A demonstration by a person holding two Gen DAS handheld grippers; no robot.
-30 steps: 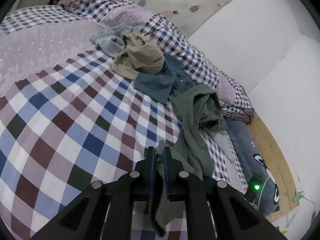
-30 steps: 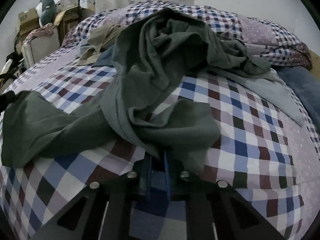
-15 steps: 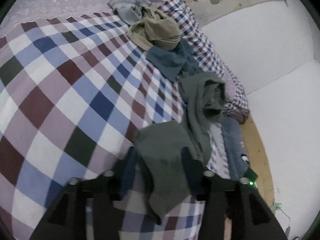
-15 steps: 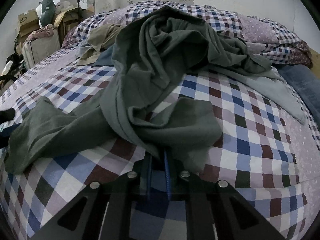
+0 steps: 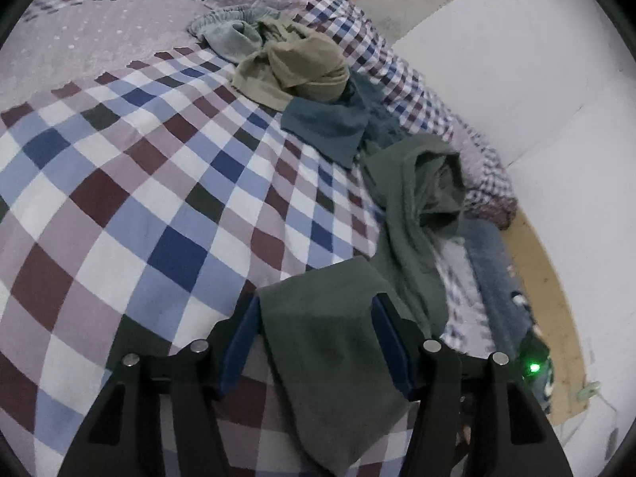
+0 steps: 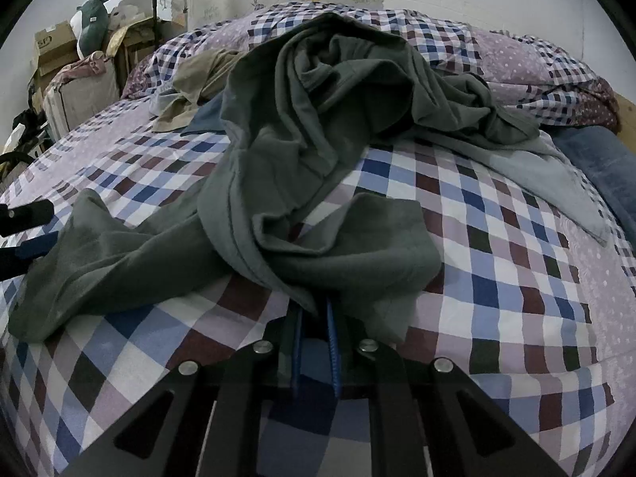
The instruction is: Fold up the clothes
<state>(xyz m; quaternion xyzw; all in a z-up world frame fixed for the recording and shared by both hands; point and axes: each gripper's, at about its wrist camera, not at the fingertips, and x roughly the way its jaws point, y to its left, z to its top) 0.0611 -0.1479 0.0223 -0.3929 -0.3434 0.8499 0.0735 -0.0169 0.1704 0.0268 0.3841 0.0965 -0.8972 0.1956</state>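
— On the checked bedspread (image 5: 151,183), what lies nearest the left gripper (image 5: 316,310)?
— One end of the dark green garment (image 5: 330,342), a soft, matte knit. It lies flat between the 2 blue-padded fingers (image 5: 242,330), which stand wide apart; neither pad visibly presses the cloth.

— And the rest of that garment?
— It runs toward 1 o'clock in the left wrist view and bunches into a rumpled heap. From the right wrist view the heap (image 6: 318,119) rises at 12 o'clock, full of deep creases, with another flap spread toward 3 o'clock.

— What is the right gripper (image 6: 316,318) doing?
— Its 2 blue ribbed pads (image 6: 332,342) sit close together, narrow, with a fold of the green cloth draped over their tips. The cloth hides the tips, so I cannot tell for certain that they pinch it.

— Other clothes?
— At 12 o'clock in the left view: a khaki crumpled piece (image 5: 302,67), a pale grey-blue one with a gathered waistband (image 5: 230,31) and a teal one (image 5: 334,123), all touching in 1 pile.
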